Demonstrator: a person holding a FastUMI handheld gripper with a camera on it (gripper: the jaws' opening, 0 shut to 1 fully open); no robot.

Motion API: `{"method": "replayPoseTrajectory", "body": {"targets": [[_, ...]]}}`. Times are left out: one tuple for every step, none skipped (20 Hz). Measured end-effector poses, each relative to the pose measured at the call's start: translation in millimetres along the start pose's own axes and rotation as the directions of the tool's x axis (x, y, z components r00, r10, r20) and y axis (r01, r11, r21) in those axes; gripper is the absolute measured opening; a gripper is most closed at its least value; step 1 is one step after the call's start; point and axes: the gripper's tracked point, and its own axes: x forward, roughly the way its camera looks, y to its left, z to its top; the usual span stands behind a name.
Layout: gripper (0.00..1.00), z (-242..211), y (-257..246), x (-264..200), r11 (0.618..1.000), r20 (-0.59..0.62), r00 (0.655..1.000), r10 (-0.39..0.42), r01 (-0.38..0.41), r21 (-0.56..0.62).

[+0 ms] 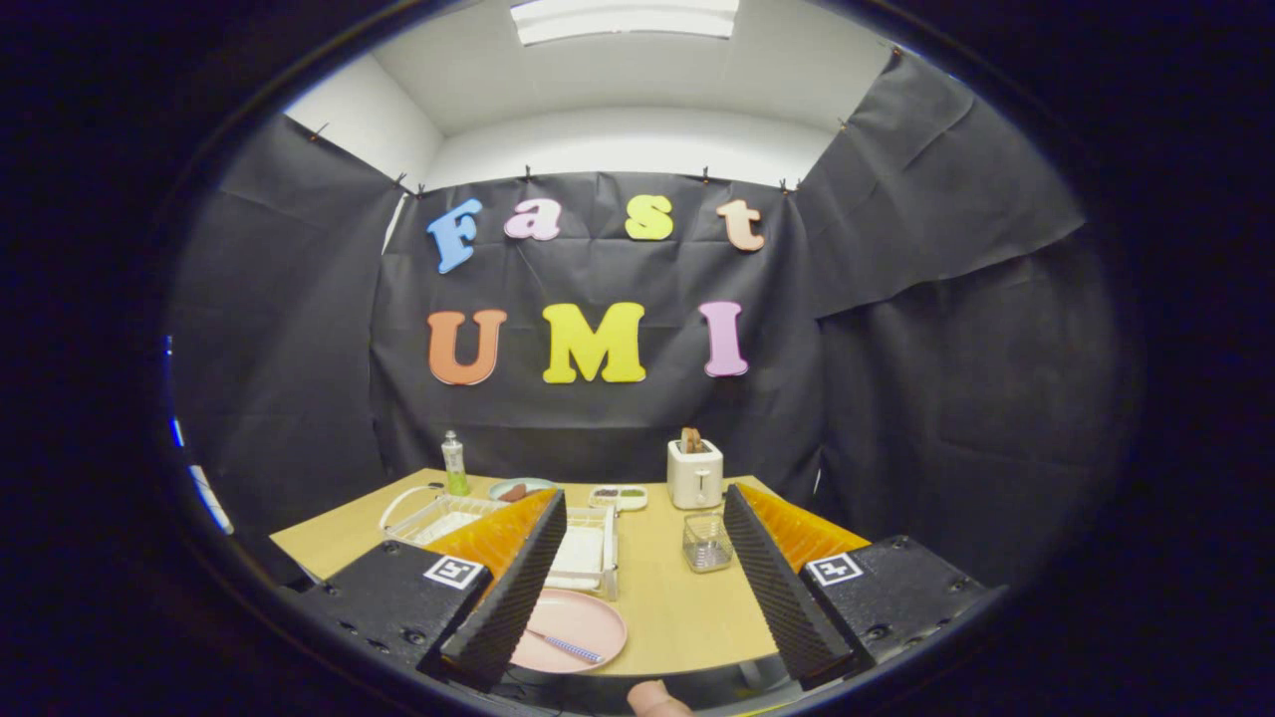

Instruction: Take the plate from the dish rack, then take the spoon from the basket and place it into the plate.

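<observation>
A pink plate lies flat on the wooden table near its front edge, partly hidden behind my left finger. A spoon with a striped handle rests on the plate. My gripper is open, raised above the table, with nothing between its fingers. The white wire dish rack stands just beyond the plate. A small clear mesh basket stands on the table between the fingers, closer to the right one.
A white toaster with toast stands at the back. A green bottle, a plate with food, a small divided tray and a white wire basket sit at back left. A fingertip shows below the table edge.
</observation>
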Motion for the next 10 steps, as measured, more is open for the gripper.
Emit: {"method": "replayPoseTrajectory", "body": {"targets": [[1.0,-0.1,-2.7,-1.0,1.0,0.0,1.0,-0.003,0.003,-0.001],[1.0,-0.9,-3.4,-1.7,1.0,-0.001,1.0,-0.002,0.002,-0.001],[1.0,-0.6,-3.9,-2.2,1.0,0.0,1.0,0.002,-0.002,-0.003],[1.0,-0.7,-5.0,-2.3,1.0,0.0,1.0,0.004,-0.004,-0.009],[1.0,-0.8,-5.5,-2.5,1.0,0.001,1.0,0.006,-0.006,-0.018],[1.0,-1.2,-5.7,-1.7,1.0,0.006,1.0,0.005,-0.005,-0.03],[1.0,-1.1,-7.9,-0.9,0.999,0.008,1.0,-0.001,0.002,-0.041],[1.0,-3.0,-8.7,-0.5,0.999,0.007,1.0,-0.005,0.005,-0.05],[1.0,-3.7,-8.4,0.3,0.999,0.008,1.0,-0.006,0.007,-0.054],[1.0,-5.7,-7.9,1.7,0.998,0.007,1.0,-0.01,0.01,-0.056]]}}
